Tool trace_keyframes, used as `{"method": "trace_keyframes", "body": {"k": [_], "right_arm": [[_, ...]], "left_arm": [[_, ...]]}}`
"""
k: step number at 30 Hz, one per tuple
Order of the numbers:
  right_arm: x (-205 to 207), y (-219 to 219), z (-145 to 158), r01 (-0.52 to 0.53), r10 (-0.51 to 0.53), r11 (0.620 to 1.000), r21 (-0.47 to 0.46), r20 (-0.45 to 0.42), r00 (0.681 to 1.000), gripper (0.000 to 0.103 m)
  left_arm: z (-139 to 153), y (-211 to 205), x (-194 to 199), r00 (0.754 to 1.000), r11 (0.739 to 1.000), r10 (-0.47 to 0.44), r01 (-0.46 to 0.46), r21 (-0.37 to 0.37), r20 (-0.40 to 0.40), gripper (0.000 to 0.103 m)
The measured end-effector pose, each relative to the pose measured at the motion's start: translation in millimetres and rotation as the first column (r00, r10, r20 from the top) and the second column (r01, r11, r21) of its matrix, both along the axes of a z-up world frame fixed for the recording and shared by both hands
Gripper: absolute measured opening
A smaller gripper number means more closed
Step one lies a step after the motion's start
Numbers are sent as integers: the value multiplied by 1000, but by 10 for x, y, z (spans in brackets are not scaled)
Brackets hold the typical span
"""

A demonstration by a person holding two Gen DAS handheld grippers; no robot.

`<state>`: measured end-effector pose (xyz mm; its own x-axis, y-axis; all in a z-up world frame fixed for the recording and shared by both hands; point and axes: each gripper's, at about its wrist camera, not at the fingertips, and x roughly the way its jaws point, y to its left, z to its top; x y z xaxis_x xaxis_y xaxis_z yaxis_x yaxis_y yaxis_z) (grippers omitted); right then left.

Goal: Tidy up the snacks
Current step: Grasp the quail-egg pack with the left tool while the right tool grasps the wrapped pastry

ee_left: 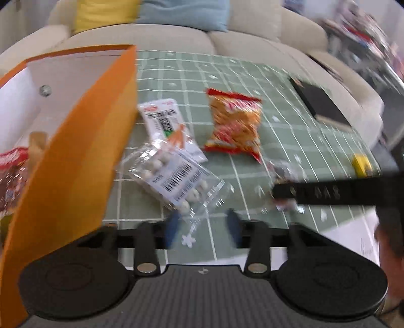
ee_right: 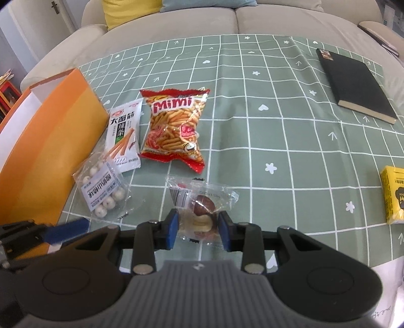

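An orange box (ee_left: pixel 75 156) with a white inside stands at the table's left; it also shows in the right wrist view (ee_right: pixel 50 141). A red packet (ee_left: pixel 11 161) lies in it. On the green checked cloth lie a clear bag of white balls (ee_right: pixel 103 191), a white stick-snack pack (ee_right: pixel 125 133), a red Mimi bag (ee_right: pixel 174 126) and a clear-wrapped brown pastry (ee_right: pixel 202 212). My right gripper (ee_right: pixel 198 230) is open with its blue pads on either side of the pastry. My left gripper (ee_left: pixel 202 230) is open just before the ball bag (ee_left: pixel 176 179).
A black book (ee_right: pixel 358 85) lies at the far right of the cloth (ee_right: pixel 277 151). A yellow carton (ee_right: pixel 394 194) stands at the right edge. A beige sofa (ee_right: pixel 202 22) with yellow and blue cushions runs behind the table.
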<state>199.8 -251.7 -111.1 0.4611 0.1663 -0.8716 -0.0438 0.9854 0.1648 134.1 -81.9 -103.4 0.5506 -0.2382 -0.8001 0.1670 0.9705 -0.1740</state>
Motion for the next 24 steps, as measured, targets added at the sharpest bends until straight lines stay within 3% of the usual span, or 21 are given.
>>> {"method": "trace_keyframes", "body": {"k": [5, 10, 14, 18, 21, 24], "right_arm": [[37, -57, 23, 27, -27, 1000, 13, 19, 999, 32], [100, -80, -15, 47, -47, 999, -4, 8, 999, 32], [135, -36, -17, 28, -28, 1000, -6, 18, 999, 32], [156, 16, -26, 3, -2, 1000, -30, 29, 1000, 32], [170, 34, -31, -11, 13, 999, -39, 38, 999, 32], [187, 45, -41, -20, 22, 999, -39, 46, 999, 32]], "left_arm": [[-28, -2, 147, 995, 995, 88, -90, -38, -45, 66], [-44, 18, 315, 966, 967, 230, -241, -81, -119, 80], [-63, 31, 471, 913, 921, 369, -384, -60, -173, 82], [-178, 76, 621, 831, 854, 494, -519, -34, -255, 85], [-187, 79, 665, 810, 830, 535, -557, -29, -240, 86], [-199, 39, 713, 808, 829, 542, -559, -11, -232, 87]]}}
